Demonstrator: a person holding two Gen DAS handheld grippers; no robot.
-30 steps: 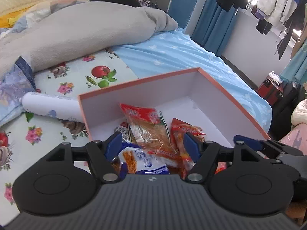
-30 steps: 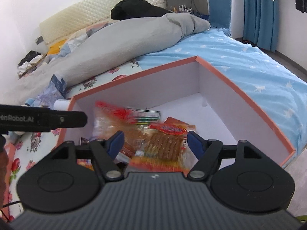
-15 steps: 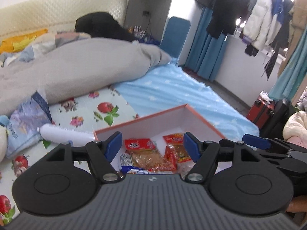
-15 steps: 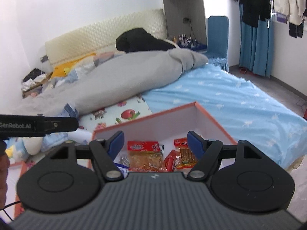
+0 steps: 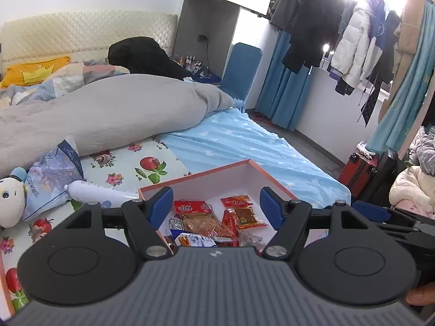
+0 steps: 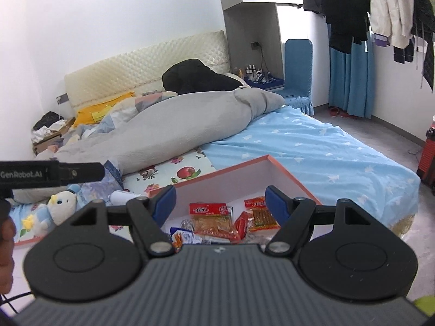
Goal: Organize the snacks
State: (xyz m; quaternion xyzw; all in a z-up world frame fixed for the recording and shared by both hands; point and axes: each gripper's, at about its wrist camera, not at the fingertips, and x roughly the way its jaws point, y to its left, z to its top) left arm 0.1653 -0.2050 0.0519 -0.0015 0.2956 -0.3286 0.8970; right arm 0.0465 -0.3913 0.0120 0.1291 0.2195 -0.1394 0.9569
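An open box (image 5: 217, 175) with an orange rim and white inside sits on the bed's near edge; it also shows in the right wrist view (image 6: 288, 175). Several snack packets lie inside: a red-topped clear packet (image 5: 197, 216) (image 6: 210, 218), a red spicy-strip packet (image 5: 240, 210) (image 6: 261, 213) and a blue-white packet (image 5: 191, 240) (image 6: 185, 237). My left gripper (image 5: 217, 203) is open and empty, held well above and behind the box. My right gripper (image 6: 220, 199) is open and empty, also back from the box.
A white bottle (image 5: 100, 191) and a plush toy (image 5: 12, 199) lie on the floral sheet left of the box. A grey duvet (image 5: 95, 116) covers the bed's far side. A red suitcase (image 5: 359, 169) and hanging clothes (image 5: 353, 46) stand at right.
Both grippers have pulled up and back from the box, so it looks smaller and lower. Both stay open and empty. The snacks stay in the box.
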